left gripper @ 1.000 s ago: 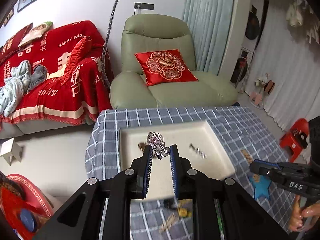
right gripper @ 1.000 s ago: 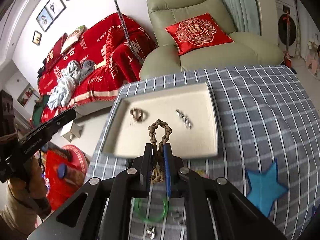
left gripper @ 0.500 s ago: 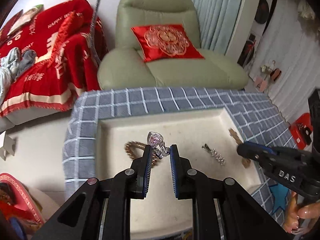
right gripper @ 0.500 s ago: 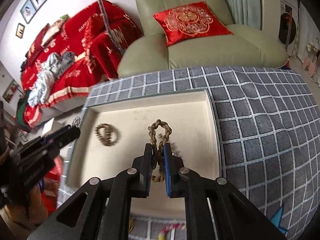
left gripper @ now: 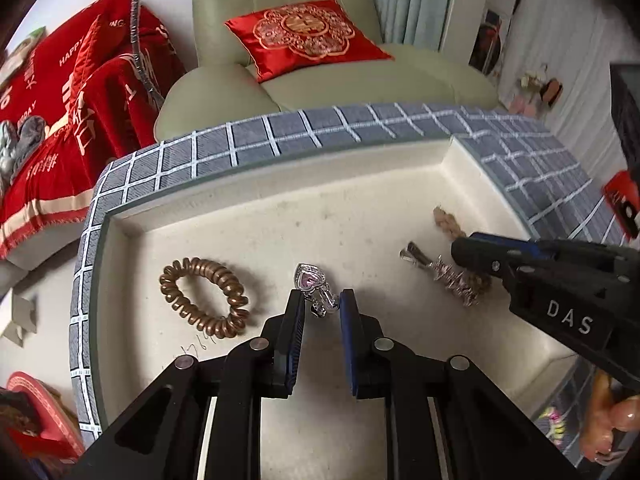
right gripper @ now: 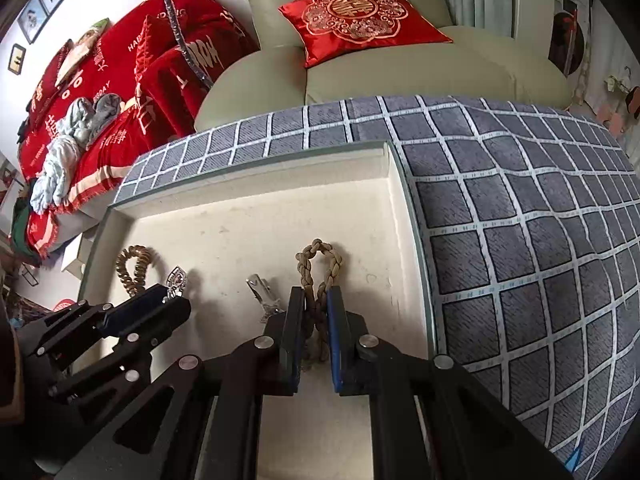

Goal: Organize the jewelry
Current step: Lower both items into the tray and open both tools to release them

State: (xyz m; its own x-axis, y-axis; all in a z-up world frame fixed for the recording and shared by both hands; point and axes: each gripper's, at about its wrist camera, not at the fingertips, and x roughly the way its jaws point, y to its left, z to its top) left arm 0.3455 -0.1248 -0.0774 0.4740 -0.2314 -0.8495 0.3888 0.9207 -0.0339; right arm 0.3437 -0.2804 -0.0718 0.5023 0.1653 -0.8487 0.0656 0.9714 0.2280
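Note:
A cream tray [left gripper: 256,184] lies on the checked tablecloth. My left gripper [left gripper: 322,298] hangs low over its middle, shut on a silver ring-like piece with a pink heart stone [left gripper: 309,280]. My right gripper [right gripper: 316,294] is shut on a brown braided bracelet [right gripper: 320,256], whose loop sticks out ahead just above the tray floor [right gripper: 248,216]. In the tray lie a bronze spiral hair tie [left gripper: 204,298] and a silver clip [left gripper: 440,272]. In the right wrist view the left gripper [right gripper: 174,300] is at the lower left with its silver piece [right gripper: 177,280]. The right gripper [left gripper: 460,246] enters the left wrist view from the right.
The grey checked tablecloth [right gripper: 520,240] spreads to the right of the tray. A green armchair [left gripper: 320,80] with a red cushion [left gripper: 304,36] stands behind the table, beside a red-covered sofa [left gripper: 60,120]. A hand [left gripper: 612,432] holds the right gripper.
Both grippers have come down and forward over the tray, which now fills much more of each view. Each still holds its piece, and the two grippers are closer together.

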